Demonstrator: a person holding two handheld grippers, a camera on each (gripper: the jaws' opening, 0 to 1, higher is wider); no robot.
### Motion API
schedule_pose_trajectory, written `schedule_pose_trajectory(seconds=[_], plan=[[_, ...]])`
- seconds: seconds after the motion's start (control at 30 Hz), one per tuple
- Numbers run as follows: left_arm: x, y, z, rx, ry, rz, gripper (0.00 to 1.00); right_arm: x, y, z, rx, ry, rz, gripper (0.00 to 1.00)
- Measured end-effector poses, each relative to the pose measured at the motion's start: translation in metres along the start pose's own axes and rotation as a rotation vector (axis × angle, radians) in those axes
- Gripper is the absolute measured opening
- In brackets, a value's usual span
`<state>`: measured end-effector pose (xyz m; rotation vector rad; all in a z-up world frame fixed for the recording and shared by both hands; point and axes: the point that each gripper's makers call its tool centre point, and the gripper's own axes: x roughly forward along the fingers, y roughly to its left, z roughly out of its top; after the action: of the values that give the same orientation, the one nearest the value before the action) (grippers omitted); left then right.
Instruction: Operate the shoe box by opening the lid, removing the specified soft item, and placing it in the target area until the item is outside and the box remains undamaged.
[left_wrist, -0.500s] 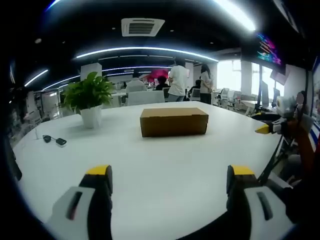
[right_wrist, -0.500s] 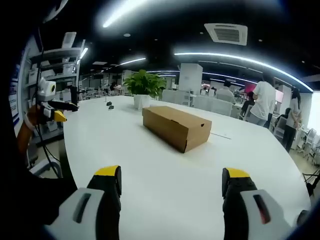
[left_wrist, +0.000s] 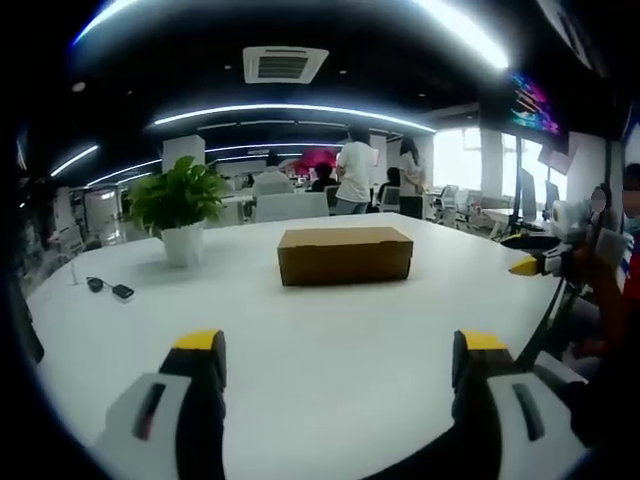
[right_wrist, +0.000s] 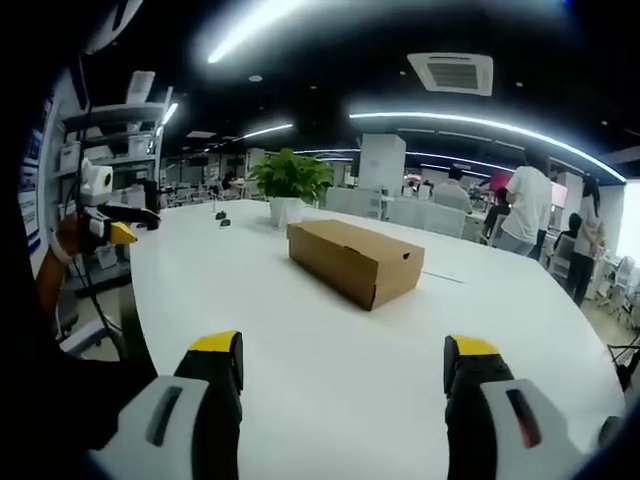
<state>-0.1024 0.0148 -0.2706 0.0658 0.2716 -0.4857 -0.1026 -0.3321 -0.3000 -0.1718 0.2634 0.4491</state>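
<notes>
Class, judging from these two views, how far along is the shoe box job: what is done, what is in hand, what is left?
Done: nothing yet. The box sits shut on the white table, lid down. In hand: nothing; the left gripper and right gripper are both open and empty, short of the box. Left: reach it, lift the lid, take out the soft item and set it down outside.

Table: I see a broad white table with a potted plant on it.
Ceiling: dark, long light strips curving above the plant, plus an air vent.
Windows: bright, right of the plant.
Shelves: left of the plant.
</notes>
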Motion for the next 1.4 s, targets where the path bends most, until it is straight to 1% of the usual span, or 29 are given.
schedule_pose_trajectory(seconds=[0.07,0.17,0.3,0.4,0.5,0.67,0.73,0.83,1.03,1.13,1.27,1.4], plan=[[0.002,0.000,0.004,0.008,-0.005,-0.003,0.97,-0.003,0.001,0.003,-0.002,-0.006,-0.007,0.85],[0.003,0.002,0.004,0.009,-0.011,-0.014,0.97,-0.007,0.003,0.009,0.004,-0.020,-0.017,0.85],[0.004,0.004,0.006,0.010,-0.016,-0.017,0.96,-0.013,0.003,0.011,0.006,-0.022,-0.029,0.85],[0.006,-0.002,0.011,0.013,-0.013,-0.032,0.96,-0.016,0.000,0.017,0.008,-0.029,-0.040,0.85],[0.008,-0.003,0.014,0.016,-0.015,-0.034,0.96,-0.014,0.003,0.021,0.015,-0.039,-0.036,0.85],[0.009,-0.001,0.014,0.015,-0.014,-0.035,0.94,-0.012,0.002,0.013,0.020,-0.021,-0.030,0.84],[0.009,-0.003,0.015,0.021,-0.016,-0.030,0.94,-0.013,-0.001,0.008,0.025,-0.013,-0.029,0.84],[0.009,-0.005,0.014,0.021,-0.013,-0.031,0.94,-0.012,-0.005,0.007,0.028,-0.007,-0.036,0.84],[0.007,0.009,0.005,0.012,-0.021,-0.014,0.94,-0.008,-0.002,0.009,0.018,-0.009,-0.025,0.84],[0.009,0.008,0.007,0.006,-0.023,-0.009,0.94,-0.003,-0.003,0.006,0.018,0.002,-0.014,0.84],[0.013,0.005,0.011,0.016,-0.017,-0.011,0.94,-0.001,0.000,0.008,0.027,-0.004,-0.003,0.84],[0.018,0.002,0.014,0.025,-0.017,-0.024,0.93,0.000,-0.002,0.003,0.032,0.008,0.002,0.84]])
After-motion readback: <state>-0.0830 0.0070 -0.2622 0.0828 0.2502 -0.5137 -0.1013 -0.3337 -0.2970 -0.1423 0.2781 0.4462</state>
